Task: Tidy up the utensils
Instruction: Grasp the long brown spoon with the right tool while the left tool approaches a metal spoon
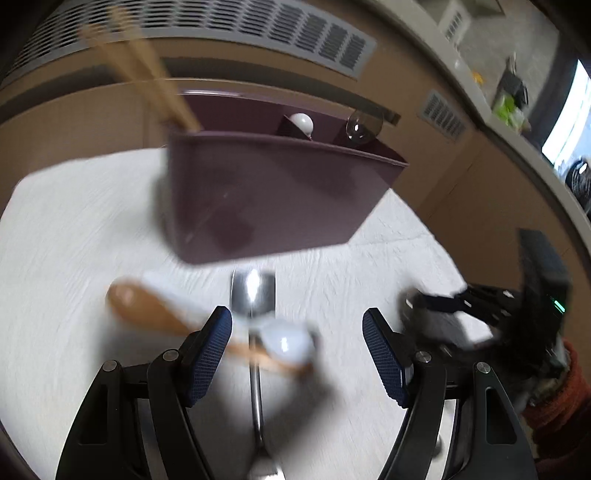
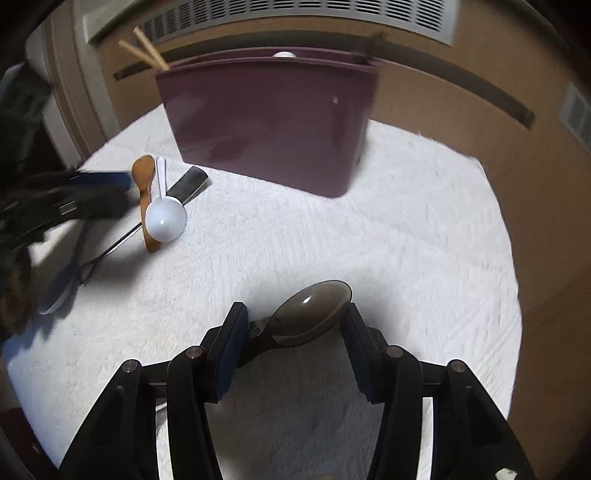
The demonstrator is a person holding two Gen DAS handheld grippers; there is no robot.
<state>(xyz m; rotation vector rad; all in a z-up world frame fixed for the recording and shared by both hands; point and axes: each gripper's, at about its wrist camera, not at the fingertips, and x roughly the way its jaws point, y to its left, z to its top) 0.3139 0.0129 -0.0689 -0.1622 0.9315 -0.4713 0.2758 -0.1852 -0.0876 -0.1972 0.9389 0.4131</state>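
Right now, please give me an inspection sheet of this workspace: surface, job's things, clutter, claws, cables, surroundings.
Surface: white textured cloth covers the table.
Job's things: purple caddy stands upright at the back, chopsticks sticking out of its left end; a white spoon and a clear spoon show in other compartments. On the cloth lie a wooden spoon, a white scoop and a metal spatula, overlapping in one pile, and a dark translucent spoon alone.
Clutter: nothing seen.
Claws: left claw open over the pile; right claw open, the dark spoon between its fingers, not pressed.
Cables: nothing seen.
Surroundings: brown wall panel with a vent grille behind.
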